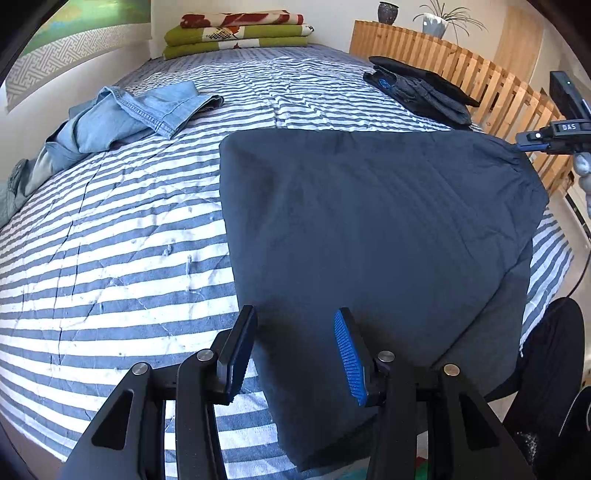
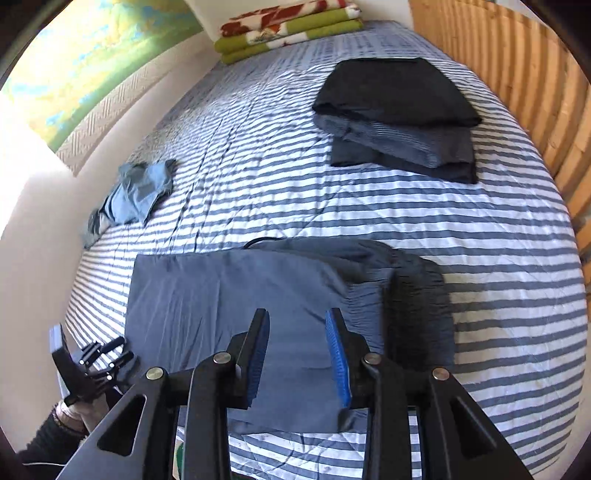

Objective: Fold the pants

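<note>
Two fisheye views look down along handheld grippers onto a bed [image 1: 129, 240] covered in a blue-and-white striped quilt.

In the left wrist view, the left gripper [image 1: 295, 350] fills the bottom centre. Its jaws stand apart with nothing pressed between them, poised over the lower left corner of the dark blue pants [image 1: 369, 229]. The pants lie folded into a broad flat rectangle filling the centre and right of the frame, their lower edge hanging past the bed's near side. This view alone shows two plant pots [image 1: 436, 22] on top of the wooden slatted rail [image 1: 461, 66] at upper right. The right gripper [image 1: 554, 136] appears only in part at the right edge; its jaws cannot be made out here.

In the right wrist view, the right gripper [image 2: 297, 354] sits at bottom centre, its jaws parted over the pants [image 2: 229, 314] without squeezing the cloth. Here the fabric looks paler blue-grey, smooth on the left, with a gathered, crinkled waistband on the right and a dark cord at its upper edge. Only this view shows the person's hand [image 2: 74, 410] and dark sleeve at lower left.

Both views show crumpled light denim jeans [image 1: 122, 118] at left, a stack of dark folded clothes [image 2: 399, 114] at upper right, and folded green-and-red blankets [image 1: 240, 33] at the top.
</note>
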Motion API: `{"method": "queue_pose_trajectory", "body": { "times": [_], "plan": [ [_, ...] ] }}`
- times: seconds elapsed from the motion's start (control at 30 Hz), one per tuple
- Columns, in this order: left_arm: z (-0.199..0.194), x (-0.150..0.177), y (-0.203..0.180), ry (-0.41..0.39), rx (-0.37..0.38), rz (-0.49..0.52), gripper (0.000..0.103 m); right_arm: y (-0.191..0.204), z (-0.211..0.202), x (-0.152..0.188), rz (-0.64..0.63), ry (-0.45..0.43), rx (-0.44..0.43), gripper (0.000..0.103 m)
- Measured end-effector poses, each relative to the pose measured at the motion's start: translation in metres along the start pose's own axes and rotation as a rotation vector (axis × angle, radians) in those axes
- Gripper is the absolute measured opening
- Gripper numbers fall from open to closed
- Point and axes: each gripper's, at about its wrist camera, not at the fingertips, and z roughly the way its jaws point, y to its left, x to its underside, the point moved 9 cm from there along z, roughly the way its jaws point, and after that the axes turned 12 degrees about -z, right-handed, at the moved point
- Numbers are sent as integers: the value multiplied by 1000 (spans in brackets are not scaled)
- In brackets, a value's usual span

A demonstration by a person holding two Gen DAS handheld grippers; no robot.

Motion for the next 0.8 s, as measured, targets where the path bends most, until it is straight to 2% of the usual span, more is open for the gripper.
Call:
{"method": "queue_pose_trajectory", "body": {
  "times": [0.13,0.2,0.3,0.4,0.5,0.6,0.7,0.8],
  "plan": [
    [3,12,14,24,-19,-13,46,0,46,-9,-30,58,59,29],
    [-1,14,22,25,-15,-37,46,-15,67,-11,-51,88,155,29],
    [-15,3,40,7,5,-96,46,-34,97,-3,20,151,146,29],
    [-31,-21,57,-26,-1,-118,46,-28,91,-7,9,125,174,29],
    [-38,-45,65,-45,10,-109,46,4,61,-9,-29,53,140,29],
    [-30,-63,61,-36,12,-65,46,64,40,4,-112,11,39,29],
    [-11,-76,54,-3,29,-58,46,125,37,31,-178,19,-65,29],
    [10,-84,49,21,43,-65,46,177,52,58,-250,45,-113,29]
  ]
}}
